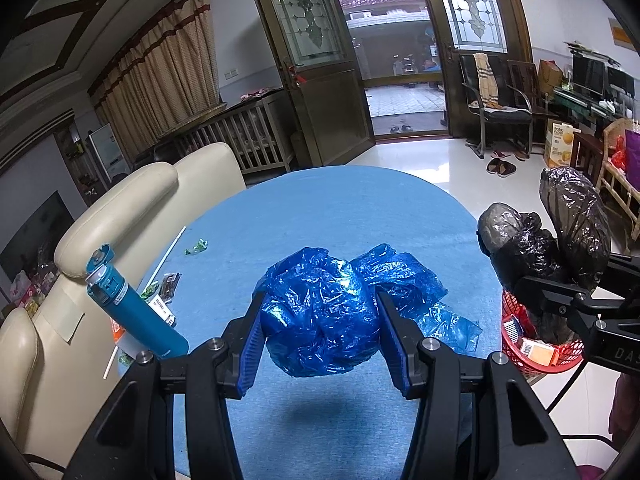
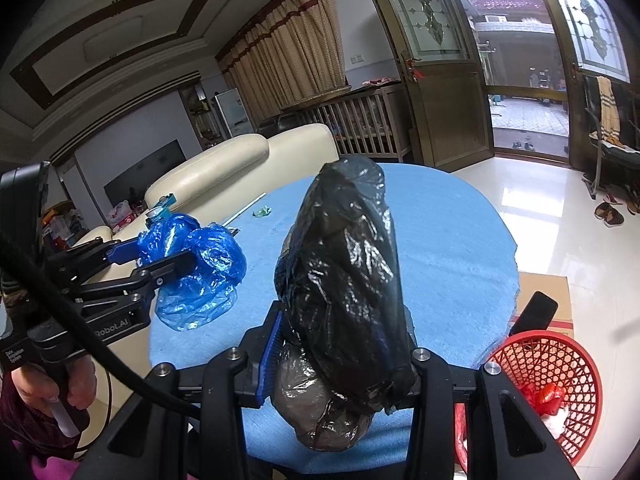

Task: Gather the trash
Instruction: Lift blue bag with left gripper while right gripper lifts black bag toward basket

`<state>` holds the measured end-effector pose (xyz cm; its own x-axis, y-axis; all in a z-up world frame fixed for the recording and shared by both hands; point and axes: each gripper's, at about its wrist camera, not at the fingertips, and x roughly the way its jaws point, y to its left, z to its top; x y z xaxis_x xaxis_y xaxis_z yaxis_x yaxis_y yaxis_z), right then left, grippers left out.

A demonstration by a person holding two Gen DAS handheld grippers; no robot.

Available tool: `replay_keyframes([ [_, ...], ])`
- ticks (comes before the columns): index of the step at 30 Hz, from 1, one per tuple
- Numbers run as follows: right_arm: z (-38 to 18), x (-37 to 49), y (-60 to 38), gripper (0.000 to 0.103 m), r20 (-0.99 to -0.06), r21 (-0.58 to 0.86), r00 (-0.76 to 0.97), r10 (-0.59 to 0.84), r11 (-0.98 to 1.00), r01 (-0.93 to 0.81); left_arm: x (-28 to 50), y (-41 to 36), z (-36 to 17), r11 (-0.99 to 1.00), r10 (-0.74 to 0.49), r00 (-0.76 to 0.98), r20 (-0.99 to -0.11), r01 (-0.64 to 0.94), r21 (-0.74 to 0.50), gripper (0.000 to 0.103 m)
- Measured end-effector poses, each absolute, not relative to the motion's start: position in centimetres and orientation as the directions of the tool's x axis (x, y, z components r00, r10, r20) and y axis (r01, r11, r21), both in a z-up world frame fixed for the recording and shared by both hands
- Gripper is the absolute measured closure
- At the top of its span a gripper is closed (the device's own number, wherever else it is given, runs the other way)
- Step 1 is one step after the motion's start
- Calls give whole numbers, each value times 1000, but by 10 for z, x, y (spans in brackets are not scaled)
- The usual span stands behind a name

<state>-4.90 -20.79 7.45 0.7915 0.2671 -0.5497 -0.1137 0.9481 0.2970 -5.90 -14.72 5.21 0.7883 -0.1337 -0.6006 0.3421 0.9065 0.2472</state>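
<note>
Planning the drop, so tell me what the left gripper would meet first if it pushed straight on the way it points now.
Shut on the blue plastic bag, the left gripper tilts down toward the blue tablecloth. Bare cloth looks like the first contact, probably by the hanging bag itself; depth is unclear.

Daylight from open doorway (image 1: 394,60), glare on glossy floor (image 2: 532,196), sharp focus, fisheye-bent dark corners

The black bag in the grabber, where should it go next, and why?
Probably a short swing to the right, over the red basket, then let go. The right gripper is shut on the black bag above the blue table, and the basket, already holding trash, sits just beside the table edge.
</note>
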Motion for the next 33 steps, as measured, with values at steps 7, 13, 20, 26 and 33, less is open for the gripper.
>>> replay_keyframes([
  [7, 73, -52, -215, 59, -550, 303, 793, 262, 947, -104, -56, -150, 51, 898, -143, 784, -604, 360, 255, 48],
  [13, 72, -54, -220, 58, -551, 309, 793, 259, 946, -94, -55, -151, 49, 890, -149, 780, -608, 373, 261, 48],
  [20, 71, -55, -224, 58, -551, 318, 795, 253, 945, -80, -53, -151, 49, 881, -158, 775, -612, 391, 267, 48],
  [26, 68, -59, -231, 57, -551, 325, 797, 247, 943, -67, -52, -153, 47, 871, -168, 772, -613, 407, 275, 48],
  [33, 66, -62, -239, 57, -552, 331, 799, 238, 942, -53, -50, -155, 46, 861, -176, 769, -614, 423, 282, 48],
])
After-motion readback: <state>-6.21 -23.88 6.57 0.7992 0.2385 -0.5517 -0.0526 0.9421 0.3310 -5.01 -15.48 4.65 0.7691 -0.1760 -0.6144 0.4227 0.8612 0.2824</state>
